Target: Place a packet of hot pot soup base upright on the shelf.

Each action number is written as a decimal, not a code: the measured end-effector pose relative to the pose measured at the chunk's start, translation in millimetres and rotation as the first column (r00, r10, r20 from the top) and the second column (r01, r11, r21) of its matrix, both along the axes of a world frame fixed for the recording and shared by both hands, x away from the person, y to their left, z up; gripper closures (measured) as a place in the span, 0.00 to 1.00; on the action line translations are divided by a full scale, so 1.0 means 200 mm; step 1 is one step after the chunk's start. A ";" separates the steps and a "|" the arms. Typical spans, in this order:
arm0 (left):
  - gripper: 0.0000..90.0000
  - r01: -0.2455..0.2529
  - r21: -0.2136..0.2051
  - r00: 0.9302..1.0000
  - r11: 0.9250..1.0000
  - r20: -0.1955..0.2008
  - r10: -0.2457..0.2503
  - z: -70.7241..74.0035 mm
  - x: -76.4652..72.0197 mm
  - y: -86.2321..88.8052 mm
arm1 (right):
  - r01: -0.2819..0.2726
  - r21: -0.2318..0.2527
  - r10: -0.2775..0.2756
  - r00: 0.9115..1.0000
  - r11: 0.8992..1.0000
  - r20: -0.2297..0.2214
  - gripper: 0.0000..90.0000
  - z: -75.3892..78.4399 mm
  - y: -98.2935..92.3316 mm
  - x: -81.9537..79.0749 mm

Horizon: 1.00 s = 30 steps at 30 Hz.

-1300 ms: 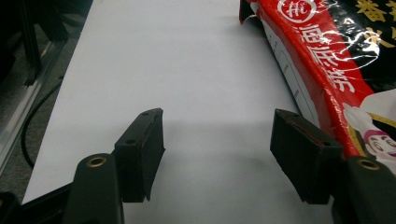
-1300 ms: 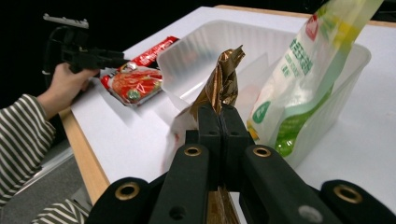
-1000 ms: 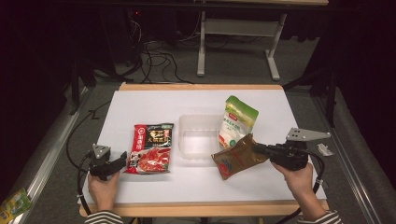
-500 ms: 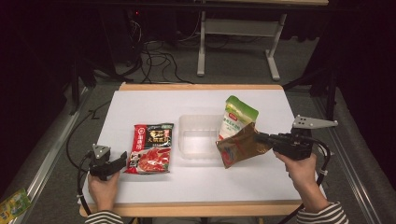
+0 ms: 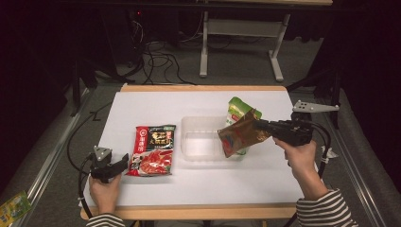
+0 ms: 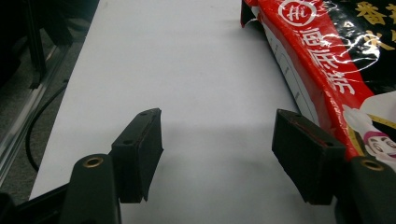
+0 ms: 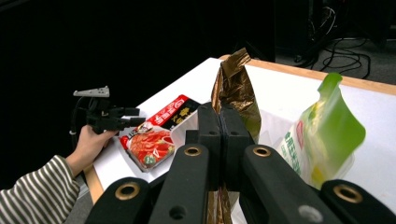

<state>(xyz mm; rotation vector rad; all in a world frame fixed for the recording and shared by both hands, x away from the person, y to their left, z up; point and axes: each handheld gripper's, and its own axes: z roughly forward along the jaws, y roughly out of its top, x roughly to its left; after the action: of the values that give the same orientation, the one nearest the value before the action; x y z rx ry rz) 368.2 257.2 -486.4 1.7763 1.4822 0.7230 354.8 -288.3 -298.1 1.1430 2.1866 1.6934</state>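
Dark floor and tangled cables surround my white table point(image 5: 142, 109), which has a wooden edge along its near and far sides. From the high view I see my right gripper point(image 5: 263, 126) held above the table's right half, its jaws pressed together on one edge of a brown and gold pouch point(image 5: 240, 137). That pouch hangs in the air, tilted, over the right end of a clear plastic tray point(image 5: 198, 124) sitting in the middle of the table. Through the right gripper view, the pouch point(image 7: 236, 88) rises upright out of the clamped jaws, crinkled and shiny.

Just behind the brown pouch, a green and white pouch point(image 5: 239, 109) leans against the tray's right far corner; in the right gripper view it point(image 7: 327, 130) stands to the right of the held pouch, close beside it.

My left gripper point(image 5: 118, 164) rests low at the table's near left, held in my left hand point(image 5: 105, 191). Its jaws stand wide apart with nothing between them but bare table, as the left gripper view shows plainly. A red packet point(image 5: 154, 149) lies flat just to the left of the tray, and its near left corner sits right beside my left gripper's jaws. In the left gripper view, the packet point(image 6: 327, 60) runs along the outside of the right-hand jaw.
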 end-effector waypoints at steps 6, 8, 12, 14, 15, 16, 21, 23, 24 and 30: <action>0.38 -0.001 0.002 1.000 1.000 0.001 0.001 0.00 0.00 0.00 | 0.011 -0.011 -0.011 1.000 1.000 0.002 1.00 0.02 0.04 0.05; 0.38 0.000 0.001 1.000 1.000 0.000 0.000 0.00 0.00 0.00 | 0.017 -0.008 -0.017 1.000 1.000 -0.003 1.00 0.02 0.05 0.06; 0.38 -0.001 0.005 1.000 1.000 0.003 0.001 0.00 0.00 0.00 | 0.028 -0.008 -0.028 1.000 1.000 -0.005 1.00 0.03 0.07 0.08; 0.38 -0.001 0.006 1.000 1.000 0.005 0.001 0.00 0.00 0.00 | 0.034 -0.014 -0.034 0.999 0.999 -0.007 1.00 0.03 0.07 0.08; 0.38 -0.001 0.006 1.000 1.000 0.005 0.001 0.00 0.00 0.00 | 0.037 -0.014 -0.037 0.999 0.999 -0.009 1.00 0.03 0.07 0.09; 0.38 0.000 0.006 1.000 1.000 0.004 0.000 0.00 0.00 0.00 | 0.037 -0.015 -0.037 0.999 0.999 -0.010 1.00 0.03 0.08 0.09; 0.38 -0.001 0.006 1.000 1.000 0.006 0.001 0.00 0.00 0.00 | 0.046 -0.012 -0.047 0.999 0.999 -0.012 1.00 0.03 0.09 0.11; 0.38 0.000 0.007 1.000 1.000 0.004 0.000 0.00 0.00 0.00 | 0.047 -0.013 -0.047 0.999 0.999 -0.010 1.00 0.04 0.11 0.11; 0.38 0.000 0.007 1.000 1.000 0.004 0.000 0.00 0.00 0.00 | 0.049 -0.013 -0.049 0.999 0.999 -0.012 1.00 0.04 0.11 0.12; 0.38 0.001 0.006 1.000 1.000 0.003 -0.001 0.00 0.00 0.00 | 0.059 -0.027 -0.059 0.998 0.998 -0.015 1.00 0.05 0.15 0.14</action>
<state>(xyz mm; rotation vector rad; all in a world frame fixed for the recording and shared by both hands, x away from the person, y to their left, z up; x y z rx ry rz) 367.9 256.7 -486.4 1.7795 1.4789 0.7305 382.2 -258.4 -288.4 1.2064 2.1552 1.6325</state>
